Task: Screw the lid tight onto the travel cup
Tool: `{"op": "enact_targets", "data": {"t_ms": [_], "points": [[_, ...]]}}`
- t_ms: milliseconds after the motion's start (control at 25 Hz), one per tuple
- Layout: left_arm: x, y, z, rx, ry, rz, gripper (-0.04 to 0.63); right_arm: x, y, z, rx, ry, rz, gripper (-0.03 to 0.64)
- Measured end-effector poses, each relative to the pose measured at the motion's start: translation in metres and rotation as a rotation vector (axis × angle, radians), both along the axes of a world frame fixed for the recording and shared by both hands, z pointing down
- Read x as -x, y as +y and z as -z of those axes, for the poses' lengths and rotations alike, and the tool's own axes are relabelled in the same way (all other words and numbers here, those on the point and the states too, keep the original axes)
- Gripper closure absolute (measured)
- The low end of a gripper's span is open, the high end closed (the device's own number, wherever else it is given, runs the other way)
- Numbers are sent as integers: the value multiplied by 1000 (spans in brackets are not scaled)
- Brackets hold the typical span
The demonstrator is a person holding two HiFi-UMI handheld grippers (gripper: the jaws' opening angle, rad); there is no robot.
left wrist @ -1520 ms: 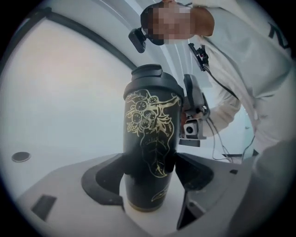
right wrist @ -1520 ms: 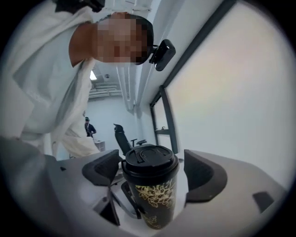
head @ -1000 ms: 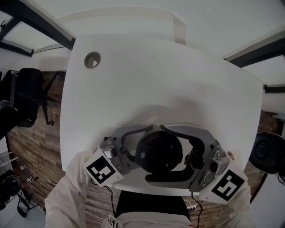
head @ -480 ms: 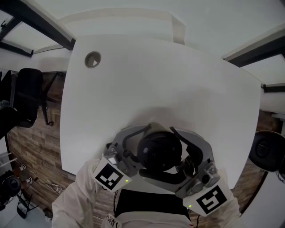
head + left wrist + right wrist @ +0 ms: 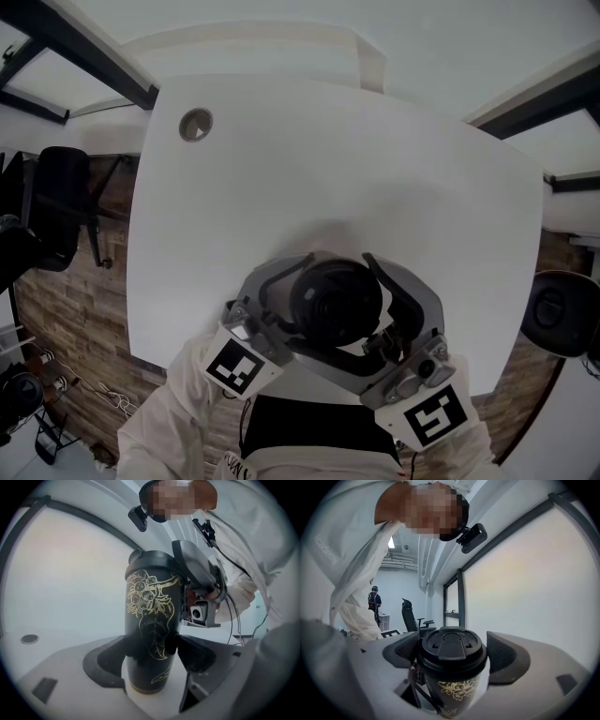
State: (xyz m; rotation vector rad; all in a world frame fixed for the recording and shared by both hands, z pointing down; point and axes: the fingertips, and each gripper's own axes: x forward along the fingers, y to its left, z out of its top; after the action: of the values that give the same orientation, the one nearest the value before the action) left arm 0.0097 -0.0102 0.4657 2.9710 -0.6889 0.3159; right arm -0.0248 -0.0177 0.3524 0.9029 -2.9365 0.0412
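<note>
A black travel cup (image 5: 149, 620) with a gold drawing stands upright near the front edge of the white table (image 5: 328, 169). My left gripper (image 5: 150, 651) is shut on the cup's lower body, both pads pressed against its sides. The black lid (image 5: 451, 651) sits on top of the cup, and from above it shows as a dark disc (image 5: 336, 302). My right gripper (image 5: 451, 657) is shut on the lid, its jaws hugging the rim. In the head view the left gripper (image 5: 314, 309) reaches in from the left and the right gripper (image 5: 364, 305) from the lower right.
A round cable hole (image 5: 195, 125) lies at the table's far left corner. Black office chairs stand off the table, one at left (image 5: 56, 202) and one at right (image 5: 558, 314). The table's front edge runs just under the grippers. A distant person (image 5: 374, 599) stands in the background.
My right gripper has swung clockwise round the cup, its marker cube moving left and toward me. The left gripper shifted slightly right. The cup stays in place.
</note>
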Motion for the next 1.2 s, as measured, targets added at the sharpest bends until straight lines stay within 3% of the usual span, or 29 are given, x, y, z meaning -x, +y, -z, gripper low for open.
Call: {"op": "enact_targets", "data": {"t_ms": [200,400,560,720,1000,1120,1200], "points": [[-1,3,1,5,5,-4,247,-1,2,1,-5,3,18,190],[12,3,-6,-12,-61,32,247,-1,1,1,1,2,23,190],[25,10,-7,23,-63,69,247,-3,4,0,11,14,31,190],[24,14,-1,14,-54,79,249,-6,5,13,33,-62,31,190],[29,15,2,1,-75,85,249,-13,4,27,7,-67,9,192],[42,23,12,6,-88,121,252,-22,11,37,30,-87,-26,192],[52,27,28,31,-49,185,281,-29,18,46,45,-96,-59,193]]}}
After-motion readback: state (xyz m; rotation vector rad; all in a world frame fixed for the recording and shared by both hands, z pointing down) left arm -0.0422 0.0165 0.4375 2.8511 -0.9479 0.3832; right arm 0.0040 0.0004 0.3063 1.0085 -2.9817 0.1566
